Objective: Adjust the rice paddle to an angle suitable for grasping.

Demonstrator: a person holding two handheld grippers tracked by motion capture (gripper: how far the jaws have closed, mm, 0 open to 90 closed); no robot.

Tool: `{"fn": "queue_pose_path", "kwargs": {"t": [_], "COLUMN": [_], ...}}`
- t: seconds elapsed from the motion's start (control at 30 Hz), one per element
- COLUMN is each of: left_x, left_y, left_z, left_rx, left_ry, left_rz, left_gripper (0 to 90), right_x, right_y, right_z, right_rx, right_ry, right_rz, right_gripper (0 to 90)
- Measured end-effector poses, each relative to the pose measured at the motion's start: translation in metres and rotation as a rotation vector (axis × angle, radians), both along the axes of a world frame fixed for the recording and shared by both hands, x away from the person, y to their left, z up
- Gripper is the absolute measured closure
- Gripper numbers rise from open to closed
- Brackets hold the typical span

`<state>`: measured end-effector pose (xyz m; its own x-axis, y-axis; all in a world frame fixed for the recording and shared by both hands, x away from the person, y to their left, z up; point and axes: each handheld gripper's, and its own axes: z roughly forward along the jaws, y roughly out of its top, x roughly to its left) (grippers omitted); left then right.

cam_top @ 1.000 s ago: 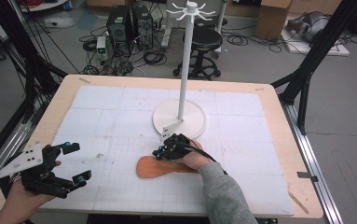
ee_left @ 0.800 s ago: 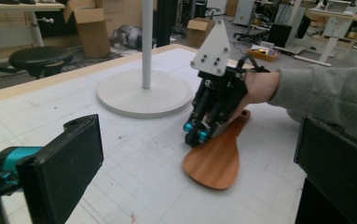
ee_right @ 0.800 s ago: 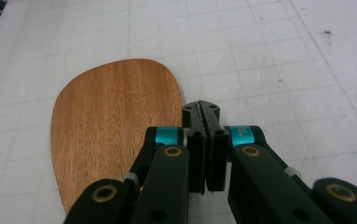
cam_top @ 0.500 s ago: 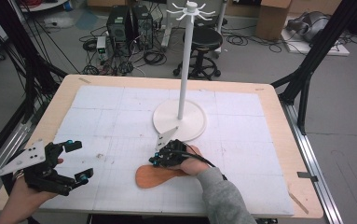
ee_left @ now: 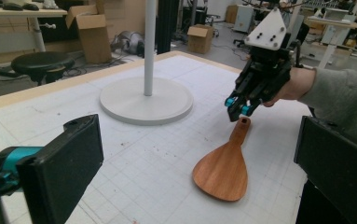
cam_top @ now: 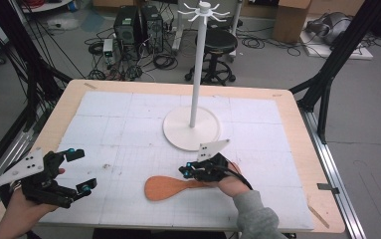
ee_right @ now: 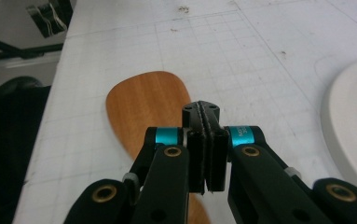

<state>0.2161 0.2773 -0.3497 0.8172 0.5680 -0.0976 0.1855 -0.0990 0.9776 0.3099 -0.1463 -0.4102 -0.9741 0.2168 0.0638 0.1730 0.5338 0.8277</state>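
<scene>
Nothing's hung up yet. The wooden spatula lies flat on the table's near side, just short of the white stand. Right gripper hovers clenched and empty over its handle; left gripper waits released, far left.

Two hand-held tools over gridded tabletop, wooden spatula between them.

Right tool, jaws together, sits just over the handle end of the wooden spatula, which lies flat on the tabletop, blade toward the left. Left tool, jaws spread and empty, rests near the left edge, well apart from the spatula. White stand upright behind the right tool.
</scene>
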Motion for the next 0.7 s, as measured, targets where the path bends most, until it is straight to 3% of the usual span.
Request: {"fn": "queue_pose_path", "kwargs": {"t": [0.17, 0.37, 0.7], "left_x": [0.002, 0.002, 0.004], "left_y": [-0.002, -0.001, -0.003], "left_z": [-0.001, 0.000, -0.002], "left_rx": [0.004, 0.002, 0.005], "left_ry": [0.005, 0.005, 0.010], "left_rz": [-0.008, -0.007, -0.011], "left_gripper": [1.8, 1.8, 1.7], "right_x": [-0.017, -0.022, -0.026], "right_y": [-0.022, -0.035, -0.052], "right_z": [-0.010, -0.011, -0.027], "right_rx": [-0.025, -0.029, -0.105], "right_ry": [0.035, 0.060, 0.118], "right_rz": [-0.020, -0.026, -0.042], "right_gripper": [88.7, 88.7, 88.7]}}
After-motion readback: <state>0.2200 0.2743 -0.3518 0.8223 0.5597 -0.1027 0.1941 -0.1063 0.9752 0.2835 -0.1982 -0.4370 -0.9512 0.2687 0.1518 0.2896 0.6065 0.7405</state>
